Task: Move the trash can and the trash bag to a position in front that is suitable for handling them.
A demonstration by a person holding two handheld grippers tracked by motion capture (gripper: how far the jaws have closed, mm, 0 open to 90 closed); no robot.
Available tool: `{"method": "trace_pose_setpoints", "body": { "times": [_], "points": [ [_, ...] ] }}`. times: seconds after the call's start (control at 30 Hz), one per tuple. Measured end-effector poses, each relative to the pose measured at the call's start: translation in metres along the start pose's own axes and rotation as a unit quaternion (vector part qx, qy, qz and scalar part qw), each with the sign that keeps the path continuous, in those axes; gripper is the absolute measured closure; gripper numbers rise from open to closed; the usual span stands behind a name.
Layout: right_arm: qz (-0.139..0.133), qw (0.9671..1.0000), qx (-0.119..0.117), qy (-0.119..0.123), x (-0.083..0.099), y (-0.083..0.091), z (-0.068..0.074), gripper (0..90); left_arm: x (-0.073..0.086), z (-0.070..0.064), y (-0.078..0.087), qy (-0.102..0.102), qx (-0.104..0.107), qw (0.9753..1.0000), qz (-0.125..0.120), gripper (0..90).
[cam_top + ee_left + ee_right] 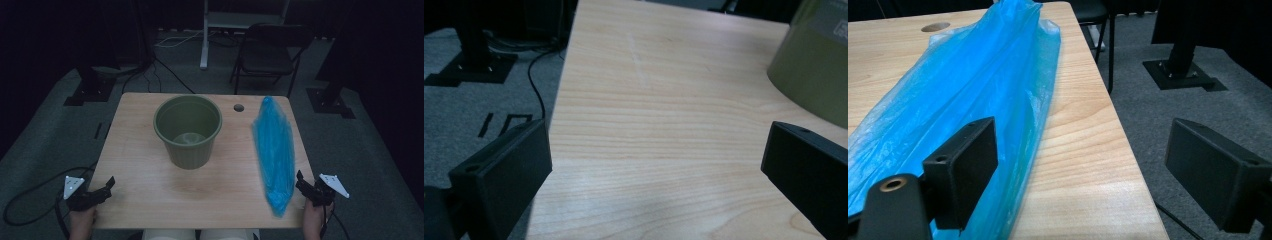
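Note:
An olive-green plastic pot [188, 129] stands upright in the middle of the wooden table [140, 165]; its side also fills the upper right of the left gripper view [814, 70]. A long blue plastic bag [274, 150] lies flat along the table's right side, reaching the front edge. My left gripper [107, 187] rests open at the front left corner, jaws wide apart over bare wood [649, 140]. My right gripper [301, 181] is open at the front right edge, its left jaw right beside the blue bag [973, 95], nothing between the jaws.
A small round hole [238, 107] sits in the table near the back edge. Behind the table stand a black folding chair [270, 50] and a white stand [205, 35]. Black stand bases [330, 100] and cables lie on the grey carpet.

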State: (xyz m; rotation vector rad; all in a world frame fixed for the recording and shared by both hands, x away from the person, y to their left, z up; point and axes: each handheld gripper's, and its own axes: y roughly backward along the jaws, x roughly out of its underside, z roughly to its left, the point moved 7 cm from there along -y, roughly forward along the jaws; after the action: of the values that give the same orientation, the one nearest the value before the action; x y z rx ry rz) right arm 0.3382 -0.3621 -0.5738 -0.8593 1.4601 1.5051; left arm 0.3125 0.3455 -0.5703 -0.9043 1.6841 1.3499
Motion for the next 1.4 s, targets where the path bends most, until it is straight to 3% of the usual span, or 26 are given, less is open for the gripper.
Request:
{"method": "trace_pose_setpoints", "body": {
  "times": [0.17,0.2,0.27,0.5,0.6,0.77,0.93,1.1,1.4],
  "points": [
    [0.012,0.9999,-0.002,-0.006,-0.001,-0.006,0.000,13.2,-0.001,0.000,-0.005,0.006,0.004,0.9999,0.009,0.4],
    [0.016,0.9999,-0.004,-0.004,-0.001,-0.008,0.002,13.2,-0.003,0.002,-0.010,0.004,-0.003,0.9999,0.014,0.4],
    [0.021,0.9997,-0.005,0.014,-0.007,-0.011,0.009,13.1,-0.004,0.003,-0.013,0.007,-0.002,0.9998,0.018,0.4],
    [0.004,0.9994,-0.030,0.017,-0.038,-0.018,0.031,13.2,-0.009,0.004,-0.024,0.008,-0.005,0.9997,0.024,0.4],
    [-0.005,0.9987,-0.046,0.020,-0.053,-0.023,0.046,13.2,-0.011,0.003,-0.031,0.002,-0.005,0.9995,0.032,0.4],
    [0.002,0.9959,-0.083,0.036,-0.073,-0.036,0.078,13.2,-0.021,0.000,-0.046,0.005,-0.005,0.9994,0.034,0.4],
    [-0.010,0.9941,-0.101,0.039,-0.092,-0.049,0.102,13.2,-0.035,-0.007,-0.058,0.000,-0.001,0.9997,0.026,0.4],
    [-0.004,0.9921,-0.115,0.050,-0.101,-0.063,0.125,13.2,-0.047,-0.012,-0.073,-0.018,-0.001,0.9994,0.030,0.4],
    [0.011,0.9888,-0.143,0.044,-0.113,-0.087,0.163,13.2,-0.088,-0.035,-0.108,-0.044,0.006,0.9989,0.017,0.4]
  ]
}}
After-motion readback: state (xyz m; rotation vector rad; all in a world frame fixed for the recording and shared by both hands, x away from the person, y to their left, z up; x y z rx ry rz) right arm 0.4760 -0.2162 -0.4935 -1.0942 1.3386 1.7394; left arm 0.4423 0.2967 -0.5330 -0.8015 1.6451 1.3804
